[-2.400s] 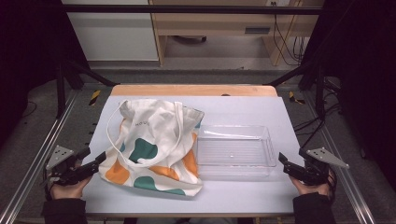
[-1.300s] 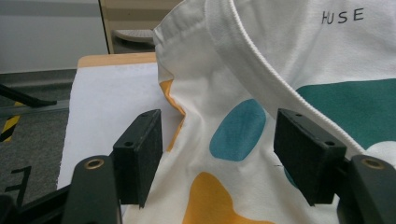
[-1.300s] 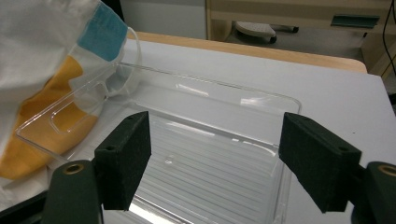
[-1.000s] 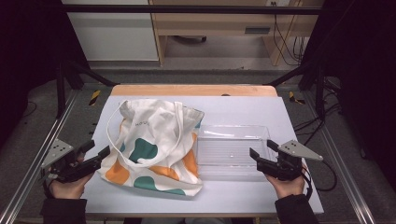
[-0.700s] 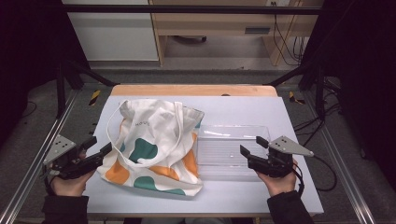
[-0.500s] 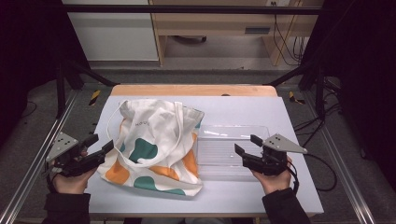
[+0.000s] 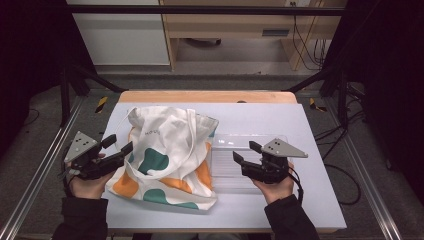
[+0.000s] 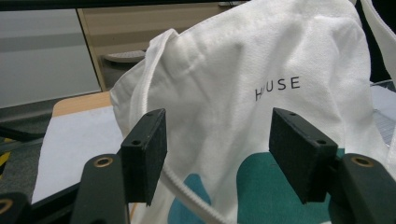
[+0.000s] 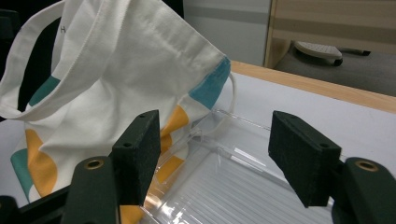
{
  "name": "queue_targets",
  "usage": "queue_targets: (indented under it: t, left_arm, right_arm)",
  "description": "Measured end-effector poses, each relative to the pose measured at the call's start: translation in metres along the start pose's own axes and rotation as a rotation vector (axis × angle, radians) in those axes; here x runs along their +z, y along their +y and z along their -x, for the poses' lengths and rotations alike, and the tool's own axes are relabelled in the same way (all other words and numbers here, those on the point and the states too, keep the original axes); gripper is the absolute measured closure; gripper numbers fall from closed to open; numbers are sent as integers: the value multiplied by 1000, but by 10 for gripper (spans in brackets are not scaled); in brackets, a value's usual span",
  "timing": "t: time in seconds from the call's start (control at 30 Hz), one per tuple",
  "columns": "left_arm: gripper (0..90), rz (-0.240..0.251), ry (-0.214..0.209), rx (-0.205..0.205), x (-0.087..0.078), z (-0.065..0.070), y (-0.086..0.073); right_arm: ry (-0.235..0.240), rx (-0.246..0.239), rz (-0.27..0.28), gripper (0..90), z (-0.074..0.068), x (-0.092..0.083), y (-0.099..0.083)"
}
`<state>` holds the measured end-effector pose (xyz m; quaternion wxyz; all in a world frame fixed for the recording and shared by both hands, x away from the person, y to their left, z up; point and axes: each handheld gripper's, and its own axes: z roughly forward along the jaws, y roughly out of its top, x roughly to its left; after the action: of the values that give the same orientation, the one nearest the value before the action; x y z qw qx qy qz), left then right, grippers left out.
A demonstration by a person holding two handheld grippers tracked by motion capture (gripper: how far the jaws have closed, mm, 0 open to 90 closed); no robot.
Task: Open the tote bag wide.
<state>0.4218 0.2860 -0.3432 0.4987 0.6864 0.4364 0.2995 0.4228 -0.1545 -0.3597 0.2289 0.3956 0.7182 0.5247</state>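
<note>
Your left gripper [image 7: 119, 146] sits at the tote bag's [image 7: 167, 155] left edge, jaws wide but just closing a little, nothing between them. Your right gripper [image 7: 245, 152] hovers over the clear tray [image 7: 250, 142] beside the bag, likewise wide, closing slightly, empty.

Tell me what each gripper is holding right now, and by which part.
Nothing is held. The left gripper stands open at the tote bag; the right gripper stands open over the clear tray.
</note>
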Motion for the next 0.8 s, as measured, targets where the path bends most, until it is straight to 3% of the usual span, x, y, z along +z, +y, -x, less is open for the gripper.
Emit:
queue_targets:
  t: [0.27,0.5,0.8]
  left_arm:
    - [374,-28,17,22,21,8,1]
    - [385,-59,14,14,36,7,-1]
    - [476,-106,14,0,46,5,-7]
  right_arm:
    - [25,-6,-4,351,-7,8,2]
    - [41,-12,-10,354,-12,14,3]
    - [81,-23,-12,355,-24,26,10]
